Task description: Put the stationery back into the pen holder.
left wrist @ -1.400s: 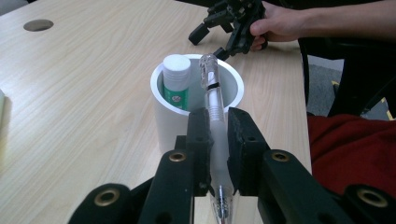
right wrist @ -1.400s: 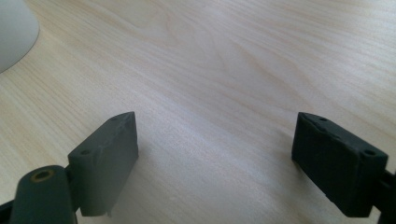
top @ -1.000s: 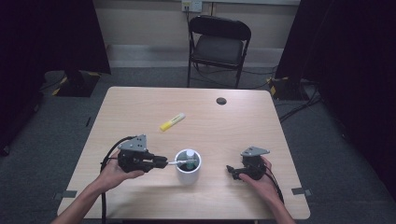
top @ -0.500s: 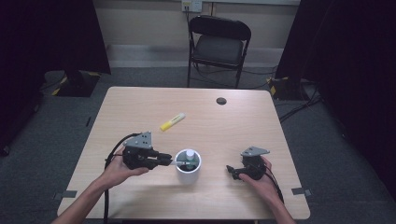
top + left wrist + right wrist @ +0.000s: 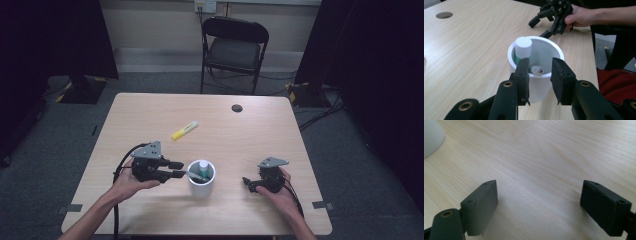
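Your left gripper [image 5: 537, 72] sits at the cup [image 5: 554, 51] rim, jaws parted around a grey pen [image 5: 537, 70] that leans inside beside a white-capped tube [image 5: 523, 47]. Your right gripper [image 5: 539, 205] rests wide open on the table [image 5: 280, 130], empty, right of the cup. A highlighter [image 5: 184, 130] lies farther off.

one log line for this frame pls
left gripper: open, jaws at white cup rim, astride grey pen end | cup: also holds white-capped green marker | right gripper: open, empty, over table | yellow highlighter: on table
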The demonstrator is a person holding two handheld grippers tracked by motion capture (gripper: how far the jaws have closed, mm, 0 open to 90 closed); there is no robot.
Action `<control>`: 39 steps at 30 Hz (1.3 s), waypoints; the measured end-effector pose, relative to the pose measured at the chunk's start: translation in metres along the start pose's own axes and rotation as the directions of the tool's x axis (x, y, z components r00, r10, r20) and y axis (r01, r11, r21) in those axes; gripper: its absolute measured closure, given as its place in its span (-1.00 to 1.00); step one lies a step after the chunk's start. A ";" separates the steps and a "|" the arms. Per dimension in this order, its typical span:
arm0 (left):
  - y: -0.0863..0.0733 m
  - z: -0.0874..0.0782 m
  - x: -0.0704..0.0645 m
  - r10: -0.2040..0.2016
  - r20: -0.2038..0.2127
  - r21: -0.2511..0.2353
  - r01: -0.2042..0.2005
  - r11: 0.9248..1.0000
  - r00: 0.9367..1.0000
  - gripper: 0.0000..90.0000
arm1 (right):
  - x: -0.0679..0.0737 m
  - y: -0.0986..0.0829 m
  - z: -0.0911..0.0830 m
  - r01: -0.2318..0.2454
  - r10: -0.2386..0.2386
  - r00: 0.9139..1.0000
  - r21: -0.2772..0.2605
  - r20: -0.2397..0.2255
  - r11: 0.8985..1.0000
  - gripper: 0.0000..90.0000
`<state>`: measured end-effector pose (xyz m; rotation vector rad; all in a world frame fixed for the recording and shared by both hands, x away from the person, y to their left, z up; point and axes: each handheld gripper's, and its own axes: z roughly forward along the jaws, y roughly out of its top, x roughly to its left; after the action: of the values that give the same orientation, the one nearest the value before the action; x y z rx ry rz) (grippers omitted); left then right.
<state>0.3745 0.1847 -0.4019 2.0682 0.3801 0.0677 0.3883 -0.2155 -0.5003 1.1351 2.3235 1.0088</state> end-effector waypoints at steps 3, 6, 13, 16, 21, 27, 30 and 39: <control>0.000 0.005 -0.002 0.012 0.010 -0.008 -0.012 1.000 1.000 0.70 | 0.000 0.000 0.000 -0.003 0.003 1.000 0.002 0.001 1.000 -0.70; 0.002 0.005 -0.004 0.037 0.011 -0.009 -0.036 0.999 0.999 0.81 | 0.000 0.000 0.000 0.000 0.000 1.000 0.000 0.000 1.000 -0.70; 0.008 0.001 -0.003 0.002 0.030 -0.085 0.001 0.996 1.000 0.96 | 0.000 0.000 0.000 0.000 0.000 1.000 0.000 0.000 1.000 -0.70; 0.012 0.000 -0.002 0.001 0.019 -0.089 0.001 0.996 1.000 0.93 | 0.000 0.000 0.000 0.000 0.000 1.000 0.000 0.000 1.000 -0.70; 0.010 -0.003 0.007 -0.033 0.013 -0.104 0.034 0.994 0.999 0.81 | 0.000 0.000 0.000 0.000 0.000 1.000 0.000 0.000 1.000 -0.70; 0.006 -0.011 0.021 -0.076 -0.041 -0.113 0.070 0.991 0.996 0.69 | 0.000 0.000 0.000 0.000 0.000 1.000 0.000 0.000 1.000 -0.70; 0.000 -0.017 0.031 -0.114 -0.076 -0.121 0.105 0.987 0.991 0.59 | 0.000 0.000 0.000 0.000 0.000 1.000 0.000 0.000 1.000 -0.70; -0.026 -0.031 0.048 -0.180 -0.193 -0.094 0.164 0.982 0.965 0.25 | 0.000 0.000 0.000 0.000 0.000 1.000 0.000 0.000 1.000 -0.70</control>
<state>0.4071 0.2371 -0.4134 1.9491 0.6699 0.1846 0.3883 -0.2155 -0.5003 1.1352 2.3234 1.0089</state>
